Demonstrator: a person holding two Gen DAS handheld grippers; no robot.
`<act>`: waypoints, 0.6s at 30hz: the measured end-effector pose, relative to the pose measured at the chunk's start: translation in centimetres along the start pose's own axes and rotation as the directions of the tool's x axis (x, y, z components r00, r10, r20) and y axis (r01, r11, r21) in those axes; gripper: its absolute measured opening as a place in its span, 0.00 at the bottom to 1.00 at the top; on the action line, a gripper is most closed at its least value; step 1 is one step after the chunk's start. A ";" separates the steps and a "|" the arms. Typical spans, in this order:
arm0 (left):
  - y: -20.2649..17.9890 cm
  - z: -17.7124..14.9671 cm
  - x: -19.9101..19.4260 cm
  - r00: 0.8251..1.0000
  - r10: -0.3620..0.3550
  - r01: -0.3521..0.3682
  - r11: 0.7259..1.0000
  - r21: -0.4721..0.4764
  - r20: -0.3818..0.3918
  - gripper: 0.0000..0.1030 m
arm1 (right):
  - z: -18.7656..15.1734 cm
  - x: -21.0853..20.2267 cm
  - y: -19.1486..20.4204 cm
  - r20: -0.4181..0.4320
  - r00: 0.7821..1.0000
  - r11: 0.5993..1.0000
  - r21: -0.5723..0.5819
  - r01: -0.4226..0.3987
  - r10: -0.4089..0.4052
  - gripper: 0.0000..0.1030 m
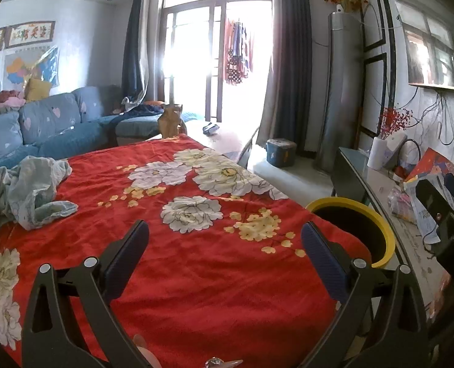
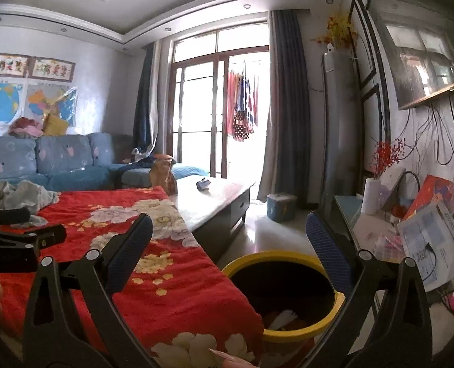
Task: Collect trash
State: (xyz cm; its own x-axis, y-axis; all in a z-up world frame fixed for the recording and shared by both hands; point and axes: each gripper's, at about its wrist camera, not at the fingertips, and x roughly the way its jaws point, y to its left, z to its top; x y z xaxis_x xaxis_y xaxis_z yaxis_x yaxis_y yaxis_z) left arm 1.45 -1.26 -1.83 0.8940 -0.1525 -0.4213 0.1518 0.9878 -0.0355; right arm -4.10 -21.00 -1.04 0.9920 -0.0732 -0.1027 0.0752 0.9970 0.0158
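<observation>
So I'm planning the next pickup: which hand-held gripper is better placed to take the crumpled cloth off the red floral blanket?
Probably the left hand-held gripper. It is open over the red blanket, and the crumpled cloth lies on its left side. The right hand-held gripper, also open, hangs over the yellow-rimmed bin.

Daylight floods in through the balcony door (image 1: 217, 61); in our left wrist view it blows out to white there, spilling haze onto the curtains (image 1: 288, 61) beside it. Our right wrist view holds the door (image 2: 220, 107) better, with panes and hanging clothes readable. Away from the door, the room is evenly lit and shadows are soft. We see glare on the floor below it. Fisheye bending curves walls and ceiling lines; the corners go black. Near fingers look slightly soft.
</observation>
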 end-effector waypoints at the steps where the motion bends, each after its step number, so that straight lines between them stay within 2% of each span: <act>1: 0.1 0.0 0.0 1.000 -0.003 0.003 1.000 -0.005 -0.001 0.94 | 0.0 0.0 0.1 0.000 1.000 1.000 -0.002 0.001 -0.001 0.90; 18: 0.2 0.0 -0.3 1.000 -0.017 0.017 1.000 -0.004 0.009 0.94 | 0.0 0.2 0.1 -0.031 0.999 1.000 0.007 0.013 -0.013 0.89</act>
State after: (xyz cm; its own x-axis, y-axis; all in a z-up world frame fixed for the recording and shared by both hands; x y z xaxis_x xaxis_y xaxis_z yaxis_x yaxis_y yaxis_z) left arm 1.21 -1.03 -1.74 0.8951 -0.1699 -0.4121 0.1655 0.9851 -0.0468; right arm -3.90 -20.88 -1.03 0.9874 -0.0851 -0.1333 0.0887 0.9958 0.0213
